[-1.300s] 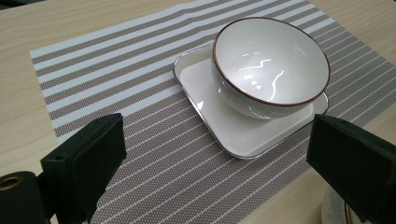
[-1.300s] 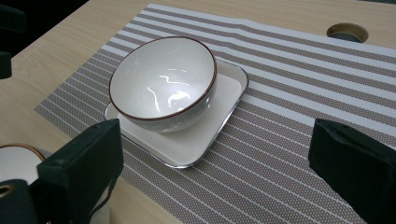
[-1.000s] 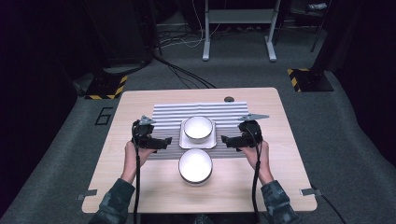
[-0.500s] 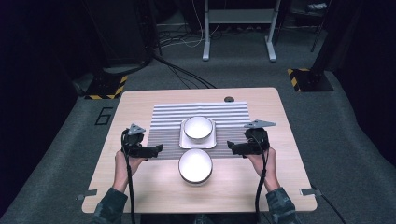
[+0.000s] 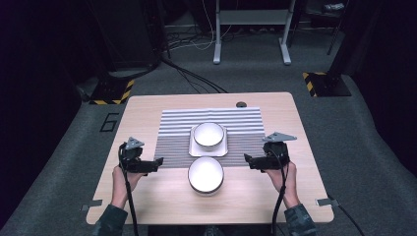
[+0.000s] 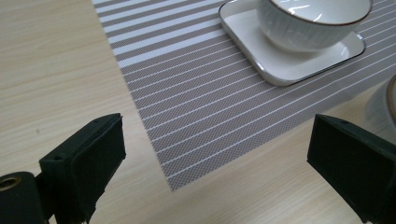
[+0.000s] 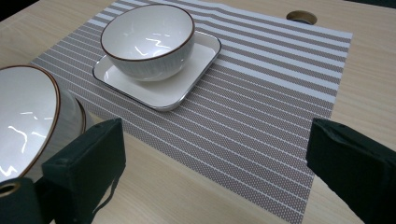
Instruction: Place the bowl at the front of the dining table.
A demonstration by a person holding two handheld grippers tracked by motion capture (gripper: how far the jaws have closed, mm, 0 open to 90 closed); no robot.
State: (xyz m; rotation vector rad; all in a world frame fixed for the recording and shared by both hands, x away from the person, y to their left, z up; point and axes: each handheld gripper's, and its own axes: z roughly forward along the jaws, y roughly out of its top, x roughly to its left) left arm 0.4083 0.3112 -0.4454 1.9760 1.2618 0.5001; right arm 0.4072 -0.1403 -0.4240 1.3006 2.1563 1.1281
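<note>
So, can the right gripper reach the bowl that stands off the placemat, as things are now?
Probably yes. The right gripper is open and points toward the near bowl, with bare table between them and nothing in the way.

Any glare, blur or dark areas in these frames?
High view: table evenly lit, surroundings nearly black, picture soft. Right gripper view: ceiling-light glare streaks inside both bowls, fingers slightly soft. Left gripper view: placemat weave sharp, faint reflection on the bowl's rim.
</note>
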